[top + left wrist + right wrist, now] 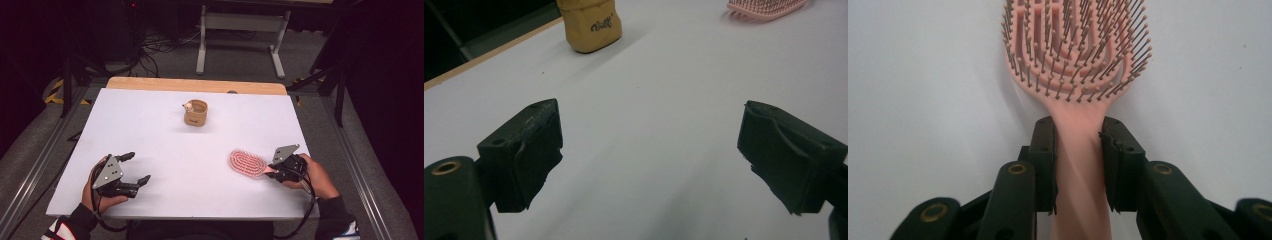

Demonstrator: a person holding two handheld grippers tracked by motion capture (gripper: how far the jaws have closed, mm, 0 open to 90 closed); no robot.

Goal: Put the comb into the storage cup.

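pink vented hairbrush (pixel 1075 55), bristles up, handle between right gripper (pixel 1077 165) jaws

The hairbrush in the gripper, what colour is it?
Pink. The hairbrush shows best in the right gripper view, its handle between the right gripper jaws.

Black tongs (pixel 138 169), dark sleeves (pixel 80 218)

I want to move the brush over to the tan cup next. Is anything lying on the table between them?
Nothing visible. The right gripper is shut on the pink hairbrush handle, and the white table is bare from there to the tan cup. The open left gripper sits off to the side.
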